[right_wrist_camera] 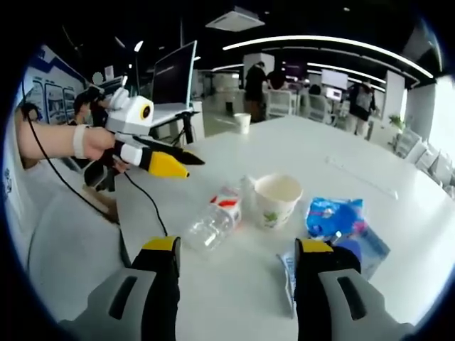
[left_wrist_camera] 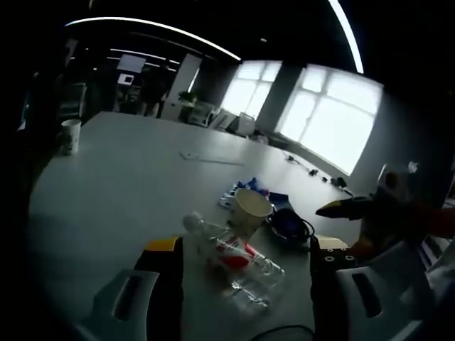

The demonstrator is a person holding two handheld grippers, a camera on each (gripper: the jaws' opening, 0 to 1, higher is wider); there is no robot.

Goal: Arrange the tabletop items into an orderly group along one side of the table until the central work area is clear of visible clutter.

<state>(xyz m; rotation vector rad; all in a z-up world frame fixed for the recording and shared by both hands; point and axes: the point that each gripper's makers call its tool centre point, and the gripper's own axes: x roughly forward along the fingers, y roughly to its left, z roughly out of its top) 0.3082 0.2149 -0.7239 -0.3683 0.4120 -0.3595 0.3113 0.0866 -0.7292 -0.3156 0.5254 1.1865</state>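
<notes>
On the white desk a paper cup stands upright near the middle, and the rest of the clutter can be placed from it. In the right gripper view a clear plastic bottle with a red and white label lies on its side just beside the cup, toward the person, its cap end close to the cup's base. On the cup's other side lies a blue packet, with a pale wrapper nearer the camera. The right tool hovers above the desk in front of the cup with its jaws spread wide apart and nothing between them. The left tool, held in a hand, hangs in the air beyond the bottle from the cup; its yellow-and-black jaws look drawn together and empty. In the left gripper view the left tool frames the bottle from above, the cup just behind it, a coiled black cable touching the cup's far side, and a second paper cup well apart near the desk's far edge.
</notes>
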